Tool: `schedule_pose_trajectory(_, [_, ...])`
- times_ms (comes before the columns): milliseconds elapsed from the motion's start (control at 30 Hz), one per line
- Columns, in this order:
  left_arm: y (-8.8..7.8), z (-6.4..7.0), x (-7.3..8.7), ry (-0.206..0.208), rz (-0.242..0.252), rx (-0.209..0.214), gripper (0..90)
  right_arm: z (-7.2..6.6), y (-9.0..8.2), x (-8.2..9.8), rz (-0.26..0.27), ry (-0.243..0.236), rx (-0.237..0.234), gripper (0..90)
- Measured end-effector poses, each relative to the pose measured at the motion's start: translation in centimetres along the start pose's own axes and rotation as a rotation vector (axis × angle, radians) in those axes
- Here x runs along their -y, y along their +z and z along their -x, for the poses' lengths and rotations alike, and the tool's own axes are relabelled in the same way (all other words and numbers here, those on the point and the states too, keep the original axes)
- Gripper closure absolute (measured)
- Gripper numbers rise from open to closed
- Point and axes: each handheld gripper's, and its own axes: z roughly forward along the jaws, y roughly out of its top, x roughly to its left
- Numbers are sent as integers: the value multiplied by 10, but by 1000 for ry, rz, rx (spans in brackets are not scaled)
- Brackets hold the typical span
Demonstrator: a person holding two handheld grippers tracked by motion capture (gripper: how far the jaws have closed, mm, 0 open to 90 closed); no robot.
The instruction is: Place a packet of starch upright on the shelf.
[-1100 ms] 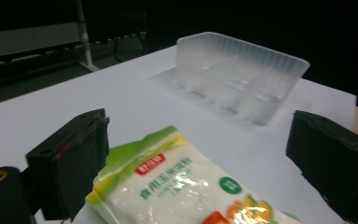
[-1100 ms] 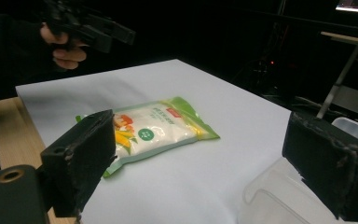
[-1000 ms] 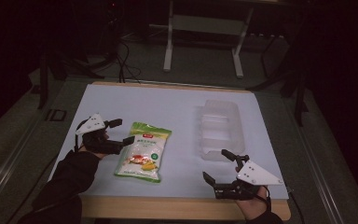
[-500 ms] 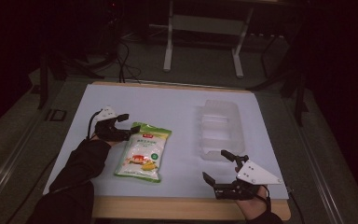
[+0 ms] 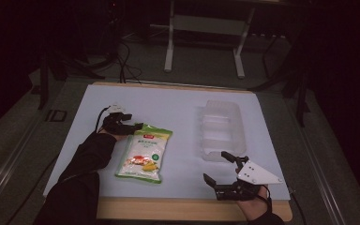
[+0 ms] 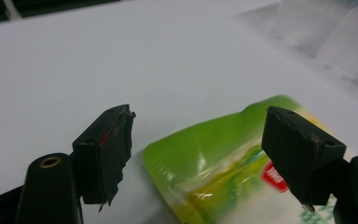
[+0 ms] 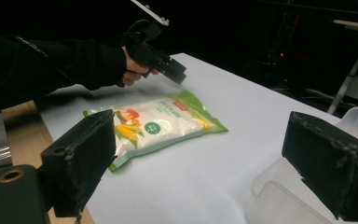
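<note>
A green and white snack bag (image 5: pixel 144 152) with a corn picture lies flat on the white mat. My left gripper (image 5: pixel 132 124) is low at the bag's far left corner. In the left gripper view the bag's green corner (image 6: pixel 205 154) sits between the jaws of this gripper (image 6: pixel 200 140). The jaws have just been closing a little, but the pads stay off the bag. My right gripper (image 5: pixel 215 165) rests open near the front edge, just in front of a clear plastic tray (image 5: pixel 220 129). Nothing is between its jaws (image 7: pixel 205 154), and beyond them lie the bag (image 7: pixel 154 123) and the left gripper (image 7: pixel 179 74).
The white mat (image 5: pixel 178 101) covers a wooden table whose bare front edge (image 5: pixel 168 208) shows below it. The tray's rim (image 7: pixel 279 196) is close to the right gripper's right jaw. A metal stand (image 5: pixel 201 47) and cables stand on the dark floor behind the table.
The left hand has moved right and down from beside the bag to its far left corner, and its jaws have narrowed a little. The right gripper, bag and tray have stayed put.
</note>
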Motion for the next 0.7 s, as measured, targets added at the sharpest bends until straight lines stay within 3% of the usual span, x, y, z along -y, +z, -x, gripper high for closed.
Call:
schedule_pose_trajectory(200, [7, -9, 8, -40, -50, -13, 279, 0, 0, 0, -1, 0, -2, 96])
schedule_pose_trajectory(600, [22, -11, 12, -35, -127, -14, 319, -1, 2, 1, -10, 5, -11, 96])
schedule_pose_trajectory(700, [23, -9, 11, -15, -143, -29, 334, -1, 2, 1, -9, 3, -12, 96])
